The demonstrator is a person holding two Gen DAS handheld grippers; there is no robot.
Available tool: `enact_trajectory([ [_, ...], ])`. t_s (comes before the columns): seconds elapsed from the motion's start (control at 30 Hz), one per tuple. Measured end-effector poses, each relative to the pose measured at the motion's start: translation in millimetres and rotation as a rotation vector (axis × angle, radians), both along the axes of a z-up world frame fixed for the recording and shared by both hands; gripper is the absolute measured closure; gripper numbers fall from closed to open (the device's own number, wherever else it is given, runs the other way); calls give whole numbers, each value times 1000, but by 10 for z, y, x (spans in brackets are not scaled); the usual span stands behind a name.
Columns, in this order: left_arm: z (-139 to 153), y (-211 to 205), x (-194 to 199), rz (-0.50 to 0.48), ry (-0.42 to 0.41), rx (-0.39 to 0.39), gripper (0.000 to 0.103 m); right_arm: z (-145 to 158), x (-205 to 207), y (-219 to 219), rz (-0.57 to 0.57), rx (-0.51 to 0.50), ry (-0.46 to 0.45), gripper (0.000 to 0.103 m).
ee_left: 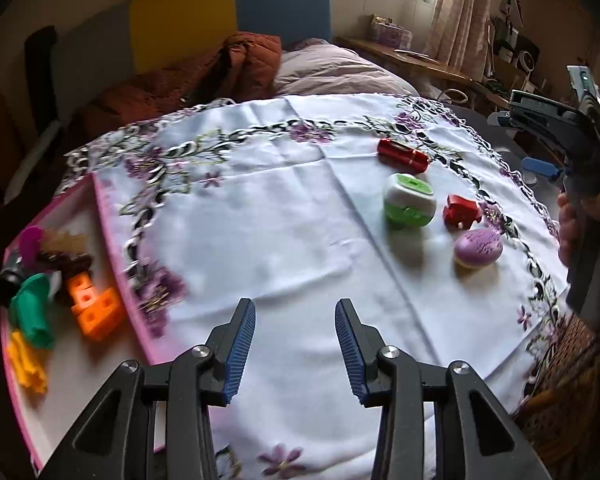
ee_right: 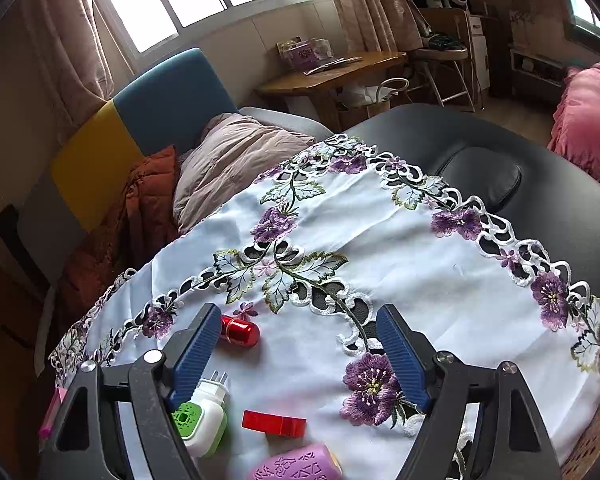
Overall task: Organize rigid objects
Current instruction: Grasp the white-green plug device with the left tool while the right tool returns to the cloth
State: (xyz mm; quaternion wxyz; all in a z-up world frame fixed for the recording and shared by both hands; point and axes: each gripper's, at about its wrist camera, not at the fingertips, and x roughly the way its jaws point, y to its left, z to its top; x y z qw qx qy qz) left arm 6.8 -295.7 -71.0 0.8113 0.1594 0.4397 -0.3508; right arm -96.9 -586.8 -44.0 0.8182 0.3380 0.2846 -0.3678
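left gripper (ee_left: 295,344) narrow and empty, right gripper (ee_right: 300,354) wide and empty over the toys; a careless close could nudge the plug (ee_right: 202,416) aside

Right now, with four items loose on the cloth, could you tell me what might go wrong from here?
The red cylinder lies on its side and could roll if nudged. The purple oval piece, red block and green-and-white plug sit close together, so the open right gripper may bump neighbours. The pink tray already looks crowded.

Left gripper (ee_left: 295,344), right gripper (ee_right: 300,354): parted, empty
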Motion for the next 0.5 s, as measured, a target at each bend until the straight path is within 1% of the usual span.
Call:
enact_trajectory([
  [0.1,0,-236,28,-46,38,-27,60,3,2,1,4,0,-3,23],
  [0.17,20,-428,16,-111,53,-65,59,-2,2,-2,10,6,-9,23],
  [0.2,22,-523,14,-140,56,-74,52,-6,2,-2,12,9,-12,23],
  [0.23,18,-627,16,-163,59,-73,40,-8,3,-3,14,11,-14,23],
  [0.27,8,-725,30,-181,68,-74,37,-11,4,-5,16,14,-17,22],
  [0.33,-8,-913,61,-211,82,-70,37,-23,8,-13,20,22,-20,22],
  [0.5,-92,-1351,114,-286,53,5,36,-57,33,-29,30,42,-19,22],
])
